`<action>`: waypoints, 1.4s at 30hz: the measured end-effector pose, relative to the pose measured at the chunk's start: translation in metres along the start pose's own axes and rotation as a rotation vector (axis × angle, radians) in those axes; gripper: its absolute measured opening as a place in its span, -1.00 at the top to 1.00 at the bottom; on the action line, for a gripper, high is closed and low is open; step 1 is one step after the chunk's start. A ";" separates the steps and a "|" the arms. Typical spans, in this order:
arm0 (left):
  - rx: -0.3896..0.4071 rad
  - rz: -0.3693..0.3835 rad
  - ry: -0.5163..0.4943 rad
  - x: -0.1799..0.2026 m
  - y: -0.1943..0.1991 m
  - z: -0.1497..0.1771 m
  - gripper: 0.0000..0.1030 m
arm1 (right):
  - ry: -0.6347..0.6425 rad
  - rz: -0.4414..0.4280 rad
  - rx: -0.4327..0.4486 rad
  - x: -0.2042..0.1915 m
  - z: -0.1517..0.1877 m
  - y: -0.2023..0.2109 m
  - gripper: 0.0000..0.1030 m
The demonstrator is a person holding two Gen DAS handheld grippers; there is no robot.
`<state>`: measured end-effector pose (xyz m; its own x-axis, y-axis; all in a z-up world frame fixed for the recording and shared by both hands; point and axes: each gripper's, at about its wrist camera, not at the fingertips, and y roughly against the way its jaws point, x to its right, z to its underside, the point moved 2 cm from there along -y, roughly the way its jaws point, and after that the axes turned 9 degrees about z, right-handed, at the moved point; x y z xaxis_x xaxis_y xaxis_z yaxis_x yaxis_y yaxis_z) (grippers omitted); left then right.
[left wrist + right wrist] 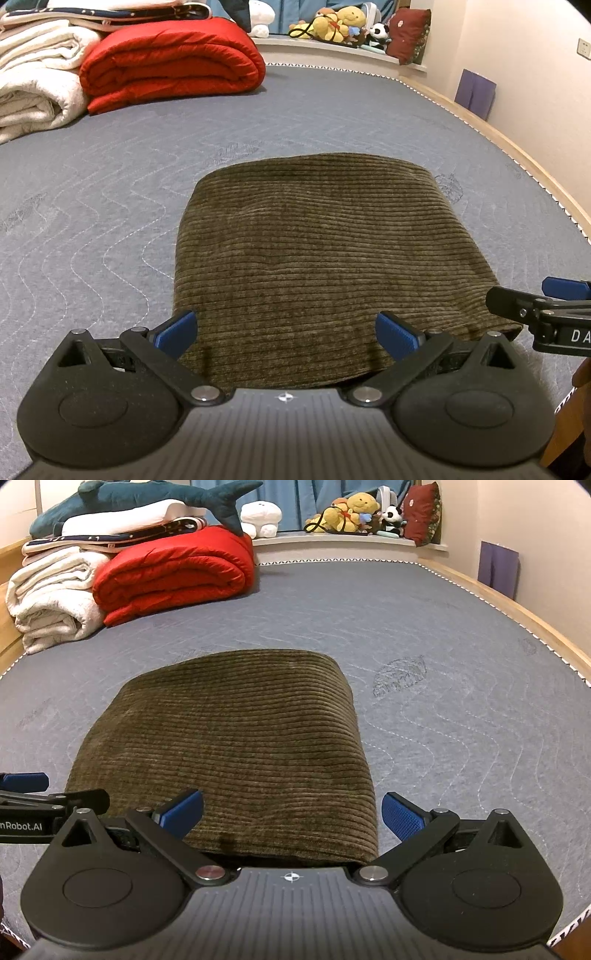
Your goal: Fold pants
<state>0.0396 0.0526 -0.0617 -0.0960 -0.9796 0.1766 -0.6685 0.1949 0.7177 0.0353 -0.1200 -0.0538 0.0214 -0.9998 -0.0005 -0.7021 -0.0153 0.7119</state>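
Olive-brown corduroy pants (317,258) lie folded into a compact rectangle on the grey quilted mattress (92,206). They also show in the right wrist view (229,749). My left gripper (286,334) is open and empty, its blue pads spread just over the near left part of the fold. My right gripper (291,814) is open and empty over the near right corner of the fold. The right gripper shows at the right edge of the left wrist view (546,314), and the left gripper at the left edge of the right wrist view (40,801).
A folded red quilt (170,62) and white blankets (33,81) are stacked at the far left. A blue shark plush (147,498) lies on top. Stuffed toys (340,22) sit on the far ledge. A wooden bed frame (517,147) runs along the right.
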 end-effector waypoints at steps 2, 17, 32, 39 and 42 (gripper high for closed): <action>-0.002 0.000 0.001 0.000 0.000 0.000 -0.99 | -0.001 -0.001 -0.002 0.000 0.000 -0.001 -0.98; -0.002 0.005 -0.011 0.003 -0.002 0.001 -0.99 | 0.009 -0.011 0.000 0.002 0.000 0.000 -0.98; 0.010 0.017 -0.030 0.004 0.002 0.000 -0.99 | 0.018 -0.012 -0.008 -0.001 0.003 -0.001 -0.98; 0.013 0.017 -0.037 0.006 0.003 0.001 -0.99 | 0.021 -0.012 -0.009 -0.002 0.003 -0.001 -0.98; 0.014 0.019 -0.041 0.006 0.003 0.001 -0.99 | 0.021 -0.012 -0.008 -0.002 0.004 -0.001 -0.98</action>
<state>0.0368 0.0474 -0.0591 -0.1386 -0.9770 0.1620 -0.6764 0.2128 0.7051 0.0335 -0.1182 -0.0571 0.0444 -0.9990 0.0057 -0.6960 -0.0268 0.7175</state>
